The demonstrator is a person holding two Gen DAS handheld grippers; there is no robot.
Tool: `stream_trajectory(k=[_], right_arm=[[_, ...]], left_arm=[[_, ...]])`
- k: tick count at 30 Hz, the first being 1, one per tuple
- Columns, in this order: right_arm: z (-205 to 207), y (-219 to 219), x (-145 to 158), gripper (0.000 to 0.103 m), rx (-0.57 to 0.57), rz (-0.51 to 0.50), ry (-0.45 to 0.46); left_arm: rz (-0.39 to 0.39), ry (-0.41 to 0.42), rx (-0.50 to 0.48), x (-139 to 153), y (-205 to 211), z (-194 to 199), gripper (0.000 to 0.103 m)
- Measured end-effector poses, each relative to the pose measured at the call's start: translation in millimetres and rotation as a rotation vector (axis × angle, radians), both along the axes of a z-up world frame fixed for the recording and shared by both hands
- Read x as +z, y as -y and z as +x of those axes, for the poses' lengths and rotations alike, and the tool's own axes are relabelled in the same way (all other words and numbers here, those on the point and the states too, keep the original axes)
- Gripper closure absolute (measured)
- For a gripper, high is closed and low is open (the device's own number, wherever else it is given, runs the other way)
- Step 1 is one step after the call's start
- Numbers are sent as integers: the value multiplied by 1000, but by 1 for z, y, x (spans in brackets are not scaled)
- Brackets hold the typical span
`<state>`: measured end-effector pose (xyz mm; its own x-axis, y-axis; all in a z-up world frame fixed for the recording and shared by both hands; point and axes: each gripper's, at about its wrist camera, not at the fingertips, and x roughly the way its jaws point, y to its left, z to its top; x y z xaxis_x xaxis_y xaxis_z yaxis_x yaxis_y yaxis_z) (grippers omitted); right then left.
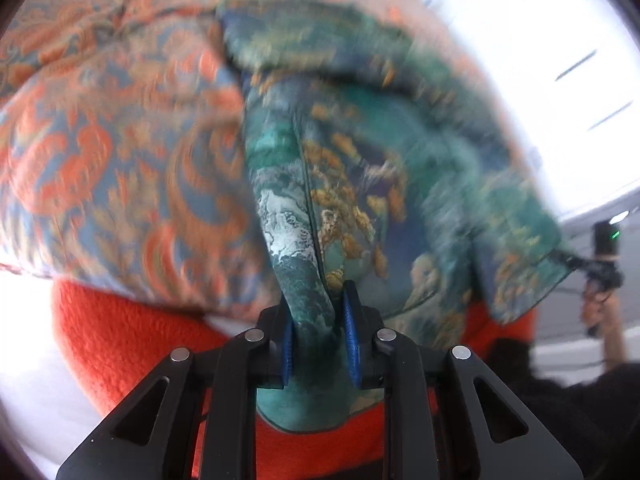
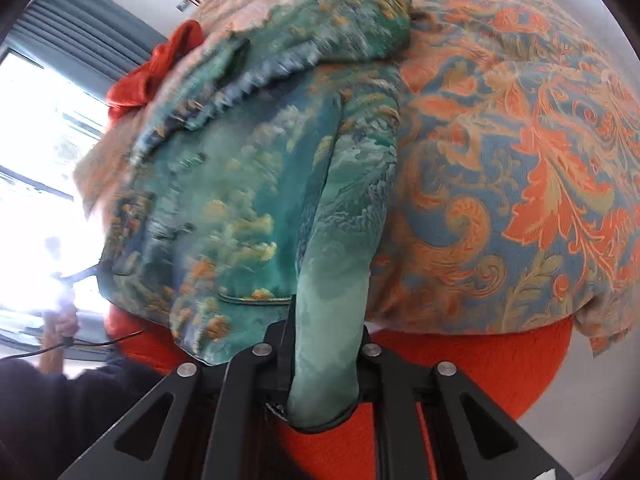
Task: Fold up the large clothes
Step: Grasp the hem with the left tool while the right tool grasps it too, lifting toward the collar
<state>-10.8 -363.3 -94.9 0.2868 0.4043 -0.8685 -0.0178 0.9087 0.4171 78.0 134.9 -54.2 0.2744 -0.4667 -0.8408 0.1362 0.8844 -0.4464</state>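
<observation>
A teal silky garment (image 1: pixel 360 152) (image 2: pixel 240 184) with gold and white landscape print hangs bunched over an orange-and-blue paisley cover (image 1: pixel 100 140) (image 2: pixel 520 160). In the left wrist view my left gripper (image 1: pixel 318 320) is shut on a rolled fold of the garment, its blue pads (image 1: pixel 352 340) pressing on both sides. My right gripper (image 2: pixel 326 332) is shut on another thick fold, which fills the gap between its black fingers and spills out below them. The garment is blurred by movement, and its far parts are crumpled.
An orange fleece blanket (image 1: pixel 120 340) (image 2: pixel 480 360) lies under the cover. A bunched red cloth (image 2: pixel 160 68) sits at the back left. A hand with a black device (image 1: pixel 604 248) and a dark sleeve (image 1: pixel 560 400) (image 2: pixel 60 400) show at the sides. A bright window (image 2: pixel 40 120) has a grey curtain (image 2: pixel 80 28).
</observation>
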Motion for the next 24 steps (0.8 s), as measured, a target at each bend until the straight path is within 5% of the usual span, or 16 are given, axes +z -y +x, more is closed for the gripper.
stream_trajectory(k=[4, 10, 12, 19, 24], right_arm=[[31, 7, 52, 92, -3, 91, 118], [121, 22, 107, 92, -53, 135, 304], [159, 30, 108, 92, -109, 147, 334], [266, 45, 67, 92, -251, 147, 304], [304, 55, 13, 87, -369, 207, 190]], left_arm=[[-101, 123, 41, 51, -10, 43, 83], [-155, 199, 132, 78, -19, 138, 82], [-160, 191, 166, 74, -18, 163, 81], [2, 127, 232, 19, 5, 255, 71], [19, 113, 326, 4, 0, 280, 20]])
